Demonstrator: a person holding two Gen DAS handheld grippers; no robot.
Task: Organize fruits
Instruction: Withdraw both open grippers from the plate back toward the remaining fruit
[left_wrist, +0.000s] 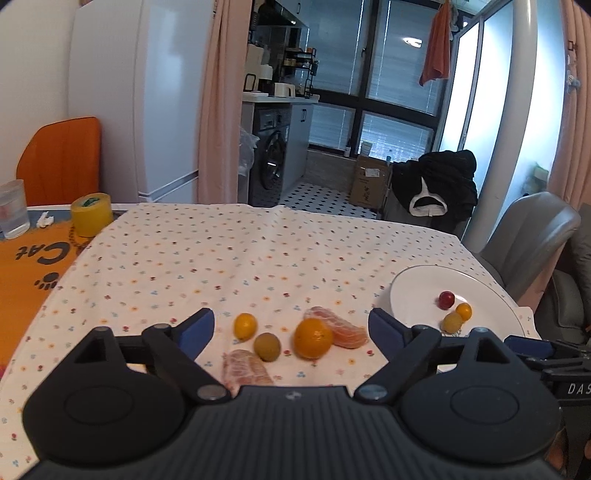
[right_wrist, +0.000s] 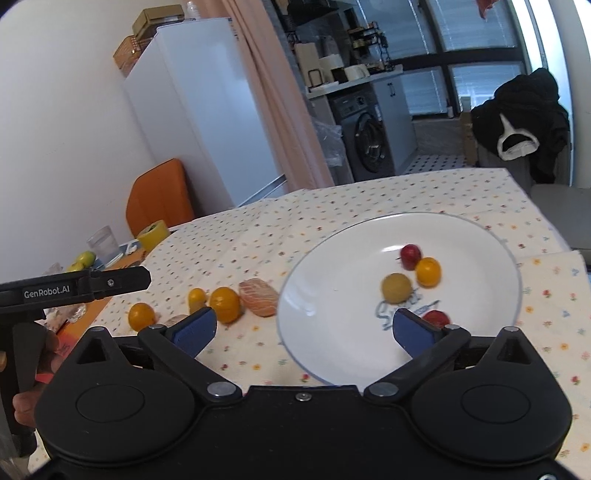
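Note:
My left gripper is open just above the flowered cloth. Loose fruit lies between its fingers: a small yellow fruit, a green one, an orange and two peeled mandarin pieces. My right gripper is open over the near-left rim of the white plate, holding nothing. The plate holds a red fruit, an orange one, a yellow-green one and another red one, half hidden by the right finger.
A yellow tape roll and a glass stand at the far left, on an orange mat. An orange chair and a grey chair flank the table. The far half of the cloth is bare.

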